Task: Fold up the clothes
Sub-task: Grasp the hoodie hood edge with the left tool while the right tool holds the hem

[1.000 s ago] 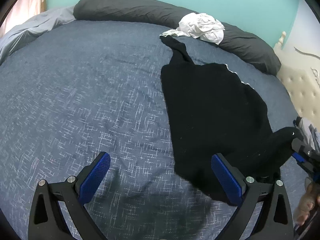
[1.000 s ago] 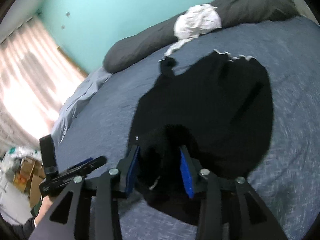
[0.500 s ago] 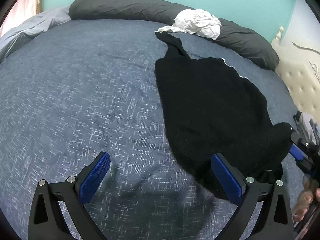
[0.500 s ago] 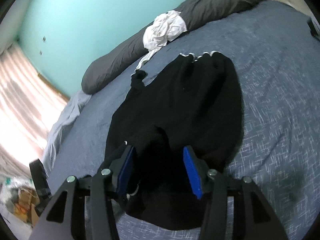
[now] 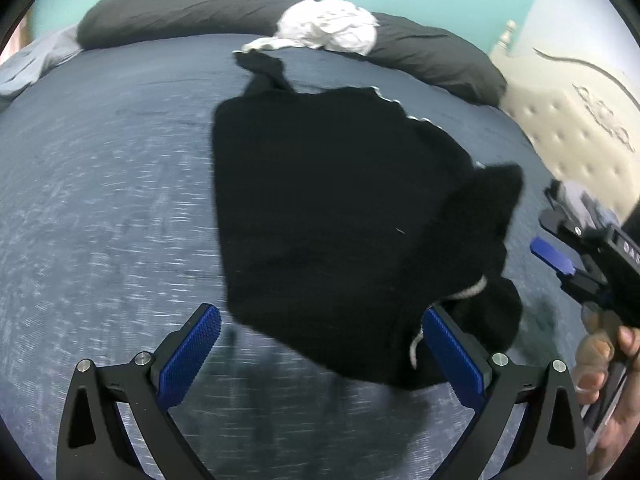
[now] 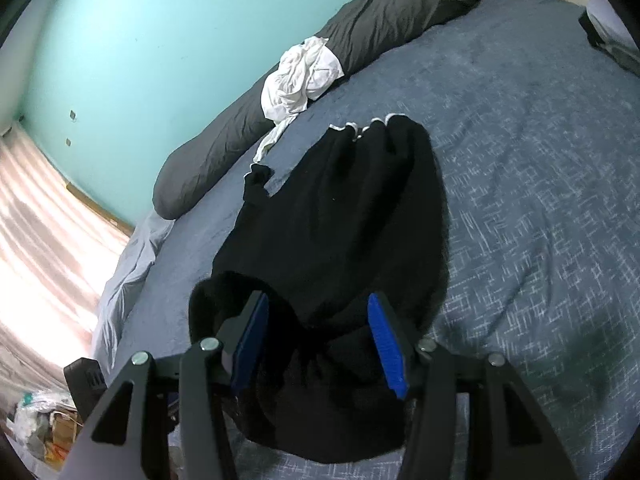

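A black sweater lies spread on the blue bed cover, one sleeve folded over its body and a white drawstring showing at the near end. My left gripper is open wide just above the sweater's near edge, with nothing between its pads. In the right wrist view my right gripper hovers over the bunched near end of the sweater; its blue pads stand apart and do not press the cloth. From the left wrist view the right gripper shows at the right edge, clear of the sweater.
A crumpled white garment rests against a long dark grey pillow at the far side. A cream tufted headboard stands to the right. A person's hand holds the right gripper. Clutter lies on the floor beside a bright curtain.
The right gripper's jaws have widened and released the black sleeve, which now lies folded on the sweater's body. The left gripper has shifted toward the sweater's near edge.
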`<state>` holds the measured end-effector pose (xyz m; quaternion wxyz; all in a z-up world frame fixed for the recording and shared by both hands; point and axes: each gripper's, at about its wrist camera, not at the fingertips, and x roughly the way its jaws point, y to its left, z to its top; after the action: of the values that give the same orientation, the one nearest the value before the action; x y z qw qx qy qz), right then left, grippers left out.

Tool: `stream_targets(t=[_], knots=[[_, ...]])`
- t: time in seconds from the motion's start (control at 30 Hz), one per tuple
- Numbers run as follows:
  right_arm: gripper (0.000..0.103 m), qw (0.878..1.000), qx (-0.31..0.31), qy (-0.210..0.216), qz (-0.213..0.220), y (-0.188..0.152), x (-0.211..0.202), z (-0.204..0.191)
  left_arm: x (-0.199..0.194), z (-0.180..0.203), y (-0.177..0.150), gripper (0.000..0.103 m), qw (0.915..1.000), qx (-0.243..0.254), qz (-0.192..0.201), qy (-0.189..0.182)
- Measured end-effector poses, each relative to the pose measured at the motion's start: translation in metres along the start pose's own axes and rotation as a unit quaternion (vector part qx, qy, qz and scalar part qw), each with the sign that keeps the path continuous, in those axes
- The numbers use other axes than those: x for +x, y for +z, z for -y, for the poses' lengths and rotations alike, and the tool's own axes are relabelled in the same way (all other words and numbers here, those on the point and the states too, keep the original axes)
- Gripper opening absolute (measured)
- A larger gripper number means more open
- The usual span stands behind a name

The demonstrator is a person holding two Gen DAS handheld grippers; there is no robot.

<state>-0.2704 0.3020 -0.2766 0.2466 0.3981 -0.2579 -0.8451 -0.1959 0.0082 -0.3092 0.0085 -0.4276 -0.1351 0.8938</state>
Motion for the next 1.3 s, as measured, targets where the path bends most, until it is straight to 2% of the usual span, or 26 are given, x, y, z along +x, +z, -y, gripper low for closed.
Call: stream_targets(t=[0.1, 0.27, 0.37, 0.63, 0.8, 0.87, 0.97, 1.07, 1.3], knots=[[0.053, 1.0, 0.004, -0.004, 0.0, 0.001, -0.001, 0.003, 0.005, 0.002, -0.001, 0.102, 1.0, 0.003, -0.008, -0.005], [0.053, 1.0, 0.003, -0.001, 0.005, 0.002, -0.006, 0.003, 0.014, 0.003, 0.0, 0.089, 0.9998, 0.005, -0.02, -0.008], [0.053, 1.0, 0.005, 0.0, 0.003, 0.001, -0.005, 0.004, 0.014, 0.008, -0.001, 0.085, 0.9996, 0.012, -0.021, -0.012], [0.053, 1.0, 0.002, 0.003, -0.004, -0.001, -0.001, 0.002, 0.007, 0.03, 0.0, 0.07, 0.9985, 0.043, -0.011, -0.032], [0.053, 1.0, 0.003, 0.003, -0.005, -0.002, -0.001, 0.002, 0.012, 0.039, 0.002, 0.048, 0.9971, 0.065, -0.013, -0.038], [0.053, 1.0, 0.005, 0.004, -0.005, -0.001, -0.001, 0.003, 0.016, 0.038, 0.003, 0.033, 0.9968, 0.07, -0.017, -0.035], [0.053, 1.0, 0.003, 0.004, -0.006, -0.002, -0.001, 0.002, 0.02, 0.031, 0.003, 0.022, 0.9973, 0.059, -0.024, -0.036], [0.053, 1.0, 0.003, 0.005, -0.01, -0.002, 0.002, 0.002, 0.021, 0.028, 0.003, 0.016, 0.9978, 0.05, -0.024, -0.035], [0.053, 1.0, 0.0, 0.005, -0.013, -0.004, 0.004, 0.0, 0.017, 0.025, 0.006, 0.011, 0.9981, 0.049, -0.016, -0.033]])
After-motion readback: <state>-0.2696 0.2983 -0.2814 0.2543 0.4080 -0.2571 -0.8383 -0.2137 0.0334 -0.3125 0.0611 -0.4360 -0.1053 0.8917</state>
